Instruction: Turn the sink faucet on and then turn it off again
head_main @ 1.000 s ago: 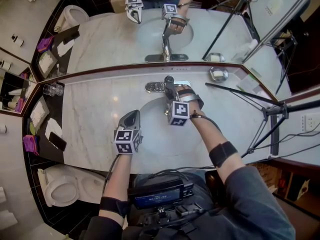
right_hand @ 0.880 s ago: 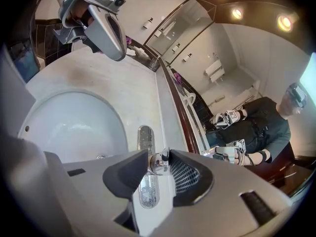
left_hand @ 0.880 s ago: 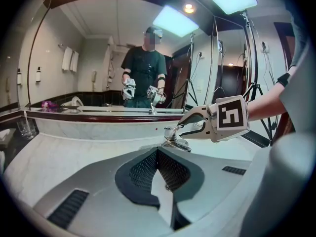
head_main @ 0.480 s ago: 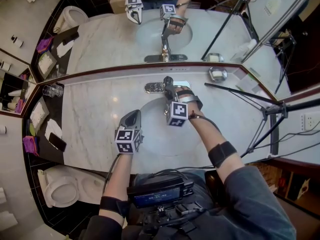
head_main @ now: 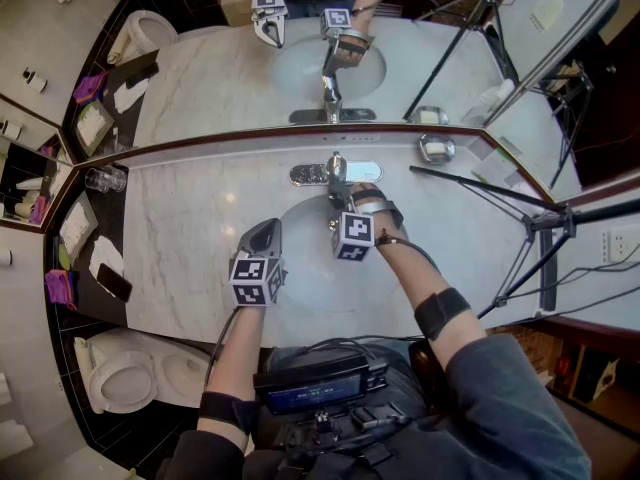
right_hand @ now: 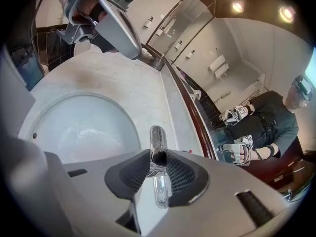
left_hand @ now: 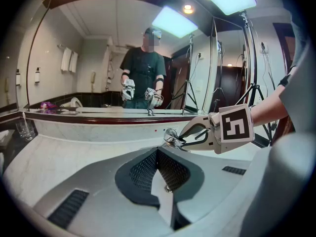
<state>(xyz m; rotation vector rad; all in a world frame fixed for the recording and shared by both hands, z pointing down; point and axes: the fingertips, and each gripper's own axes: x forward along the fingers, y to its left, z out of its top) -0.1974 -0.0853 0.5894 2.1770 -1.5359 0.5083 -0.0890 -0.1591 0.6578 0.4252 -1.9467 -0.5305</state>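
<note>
The faucet [head_main: 337, 171] stands at the middle of the worktop's [head_main: 190, 228] back edge, just behind the sink [head_main: 303, 230] and below the mirror [head_main: 230, 78]. The right gripper [head_main: 341, 190] reaches over the sink's back rim, tilted down, with its marker cube towards the front edge. In the right gripper view its jaws have just been closing, and the chrome lever [right_hand: 158, 135] on top of the faucet stands between them. Both dark pads [right_hand: 181, 173] lie against the lever's sides, so the right gripper [right_hand: 158, 157] pinches the lever. The sink bowl [right_hand: 74, 127] lies beyond and to the left of the jaws. The left gripper view shows the same grip from the side, with the right gripper [left_hand: 183, 138] closed around the faucet top [left_hand: 171, 136].

The left gripper [head_main: 267, 229] hangs over the worktop near the front edge, just left of the sink and well apart from the faucet. In the left gripper view, the left gripper [left_hand: 158, 154] has its jaws pressed together with nothing between them.

A glass [head_main: 105, 179] sits at the worktop's back left corner. A small metal dish [head_main: 437, 148] sits near the back right corner
</note>
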